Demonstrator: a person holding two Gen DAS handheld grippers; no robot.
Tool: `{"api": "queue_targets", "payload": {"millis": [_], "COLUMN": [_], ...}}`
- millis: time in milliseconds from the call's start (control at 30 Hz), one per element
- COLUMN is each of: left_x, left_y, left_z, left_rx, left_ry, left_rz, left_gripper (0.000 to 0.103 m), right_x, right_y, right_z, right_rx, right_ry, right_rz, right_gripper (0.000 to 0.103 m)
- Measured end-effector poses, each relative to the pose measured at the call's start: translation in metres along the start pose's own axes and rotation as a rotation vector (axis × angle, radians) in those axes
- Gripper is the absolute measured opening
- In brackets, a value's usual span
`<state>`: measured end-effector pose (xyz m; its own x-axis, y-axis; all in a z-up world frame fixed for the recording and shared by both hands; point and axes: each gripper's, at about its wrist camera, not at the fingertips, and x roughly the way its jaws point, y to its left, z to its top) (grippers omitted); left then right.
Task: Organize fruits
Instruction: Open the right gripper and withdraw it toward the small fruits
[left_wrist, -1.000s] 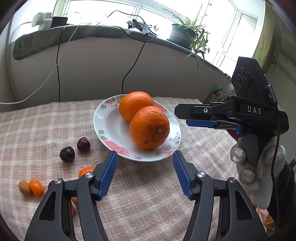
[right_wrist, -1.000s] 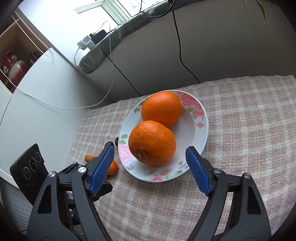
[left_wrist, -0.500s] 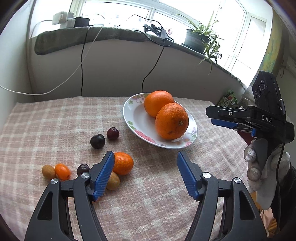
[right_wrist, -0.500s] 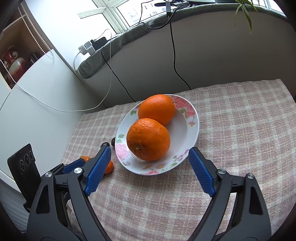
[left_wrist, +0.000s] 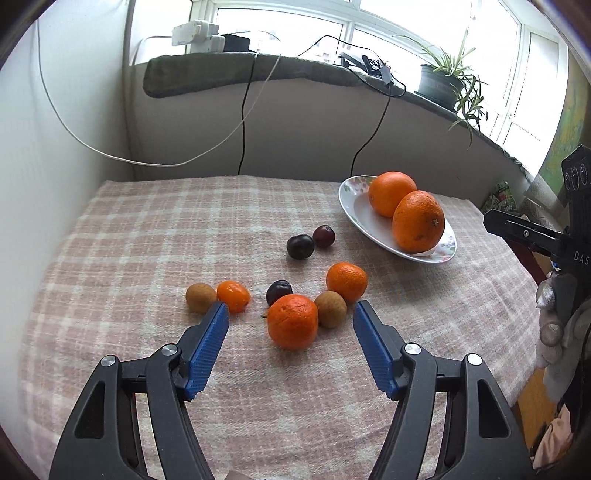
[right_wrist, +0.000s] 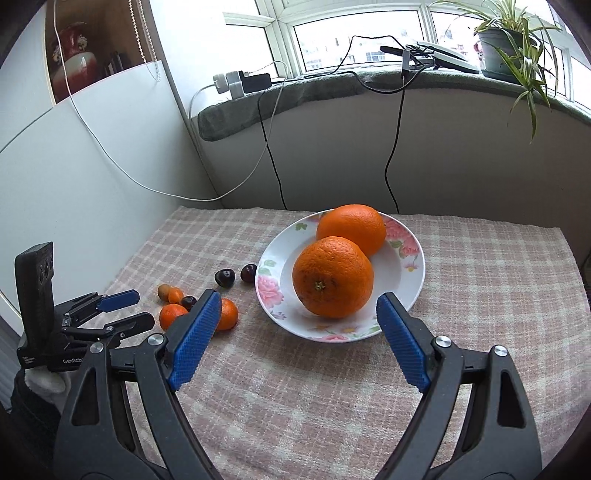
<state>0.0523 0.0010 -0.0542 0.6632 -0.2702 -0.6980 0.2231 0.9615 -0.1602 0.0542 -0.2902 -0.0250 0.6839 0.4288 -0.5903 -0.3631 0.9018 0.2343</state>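
Bright, even daylight from the tall white-framed windows at the far side, blown out to near-white glare in both views. Soft, faint shadows under the round orange fruits on the pink checked woven tablecloth. Strong fisheye bending at the edges, dark vignette in all 4 corners. Sharp focus throughout.

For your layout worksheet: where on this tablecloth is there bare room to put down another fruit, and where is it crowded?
Free: the checked cloth left of the dark plums, and the stretch right of the plate. Crowded: the cluster around the nearest mandarin, and the plate's middle under two oranges.
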Motion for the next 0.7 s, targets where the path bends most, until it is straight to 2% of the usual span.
{"api": "queue_targets", "payload": {"millis": [200,500,700], "left_x": [-0.006,-0.003,0.008], "left_y": [0.016,0.021,0.024], "left_z": [-0.014,-0.020,-0.022], "left_rx": [-0.037,-0.085,-0.131], "left_ry": [0.002,0.006,0.026], "left_rz": [0.011,-0.055,-0.111], "left_gripper": [0.070,0.069,0.056], "right_x": [0.011,0.040,0.063], "right_y": [0.025,0.046,0.054], "right_z": [-0.009,-0.021,-0.023], "right_rx": [-0.053,-0.014,0.008], "right_ry": [0.051,0.123,0.168], "right_rz": [0.036,0.121,0.146], "right_gripper": [0.088,0.088,0.077]}}
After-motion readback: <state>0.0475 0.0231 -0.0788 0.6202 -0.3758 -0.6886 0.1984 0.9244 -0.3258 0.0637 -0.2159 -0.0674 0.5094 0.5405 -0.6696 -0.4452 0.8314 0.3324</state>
